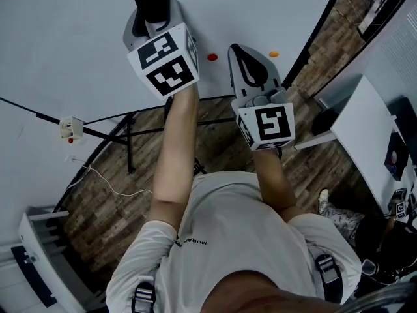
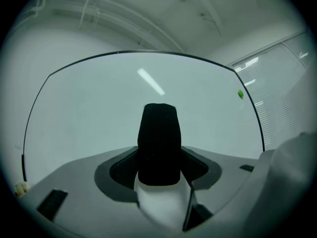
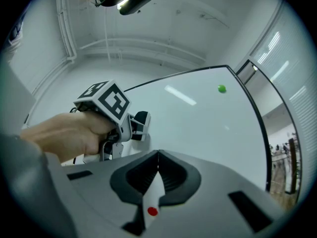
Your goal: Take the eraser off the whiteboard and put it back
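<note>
Black fuzzy oblong eraser (image 2: 158, 128) clamped in left tongs (image 2: 159, 163) — right tongs (image 3: 157, 155) pressed together, empty.

floor: wood planks (image 1: 111, 207) | furniture: white table (image 1: 355, 126) at right | windows: blinds (image 2: 280, 103) | ceiling: white, pipes (image 3: 143, 47)

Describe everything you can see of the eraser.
The eraser is a black block with rounded corners and a finely textured, felt-like surface. It stands upright between the jaws of the left gripper, which are closed on its lower part, so its upper end sticks out toward the whiteboard. In the head view it shows as a dark slab ahead of that gripper, over the board. Whether its end touches the board cannot be told. Nothing else touches it.
</note>
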The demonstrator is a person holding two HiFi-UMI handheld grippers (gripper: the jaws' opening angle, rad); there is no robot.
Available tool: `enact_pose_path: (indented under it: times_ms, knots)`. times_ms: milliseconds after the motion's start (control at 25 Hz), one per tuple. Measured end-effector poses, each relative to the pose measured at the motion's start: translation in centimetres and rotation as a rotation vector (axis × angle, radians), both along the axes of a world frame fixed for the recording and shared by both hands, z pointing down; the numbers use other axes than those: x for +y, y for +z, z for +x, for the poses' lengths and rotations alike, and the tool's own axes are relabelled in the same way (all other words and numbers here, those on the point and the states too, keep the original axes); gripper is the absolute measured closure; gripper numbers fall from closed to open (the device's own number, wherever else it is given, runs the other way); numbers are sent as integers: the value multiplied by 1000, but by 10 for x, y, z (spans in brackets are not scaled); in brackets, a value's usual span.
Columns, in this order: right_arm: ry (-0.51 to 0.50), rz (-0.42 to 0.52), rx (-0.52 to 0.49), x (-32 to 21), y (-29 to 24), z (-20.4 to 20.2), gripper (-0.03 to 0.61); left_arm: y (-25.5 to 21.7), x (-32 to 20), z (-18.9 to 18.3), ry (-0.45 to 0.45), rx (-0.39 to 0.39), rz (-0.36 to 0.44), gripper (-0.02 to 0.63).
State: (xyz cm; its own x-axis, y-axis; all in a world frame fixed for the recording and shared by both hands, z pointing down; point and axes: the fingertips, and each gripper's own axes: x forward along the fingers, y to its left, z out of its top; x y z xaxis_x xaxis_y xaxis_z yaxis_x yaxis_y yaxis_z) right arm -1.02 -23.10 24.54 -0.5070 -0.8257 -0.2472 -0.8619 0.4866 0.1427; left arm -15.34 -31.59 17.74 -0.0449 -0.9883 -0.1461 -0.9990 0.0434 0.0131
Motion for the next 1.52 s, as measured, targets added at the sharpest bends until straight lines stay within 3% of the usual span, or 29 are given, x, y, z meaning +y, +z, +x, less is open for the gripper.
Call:
enact_pose_path:
  times_ms: [400, 1520]
  knots:
    - [0, 4, 0, 3, -2, 1, 566, -1, 8, 0, 1, 4, 20, 342]
    - [-3, 15, -1, 15, -7, 6, 566, 13, 50, 2, -31, -69, 66, 344]
